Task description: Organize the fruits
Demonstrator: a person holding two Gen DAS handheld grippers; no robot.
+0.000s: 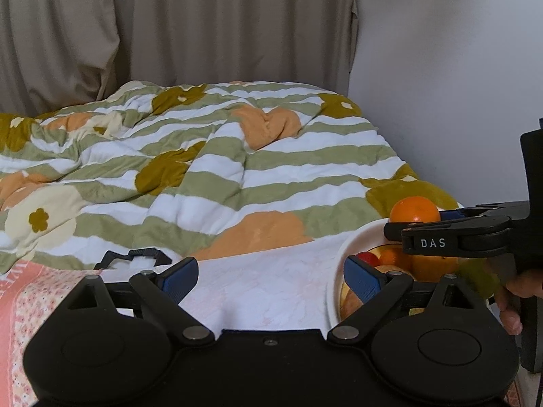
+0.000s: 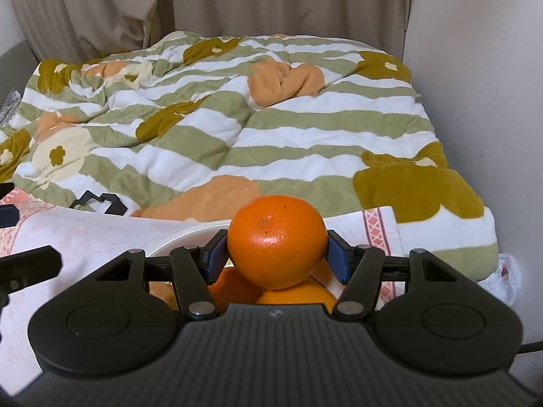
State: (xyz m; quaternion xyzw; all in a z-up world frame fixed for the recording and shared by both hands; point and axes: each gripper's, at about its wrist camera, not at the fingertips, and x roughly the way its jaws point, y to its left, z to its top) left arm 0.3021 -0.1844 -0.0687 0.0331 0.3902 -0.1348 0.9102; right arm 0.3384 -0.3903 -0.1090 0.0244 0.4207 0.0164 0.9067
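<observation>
Fingers of the right gripper (image 2: 276,254) press their blue pads on both sides of an orange (image 2: 275,240), holding it just above the white bowl (image 1: 359,237) of other fruit (image 1: 431,266), while the left gripper (image 1: 271,279) has its 2 fingers spread wide with nothing between them, over a pale cloth (image 1: 264,288) beside the bowl. Beyond lies a striped, flower-patterned quilt (image 2: 258,129) on the bed, then beige curtains (image 2: 237,0).

Both claws are matte black with blue ribbed pads (image 1: 363,279), round silver pivot screws (image 2: 202,308) and white "DAS" lettering (image 1: 433,243) on the right one.
</observation>
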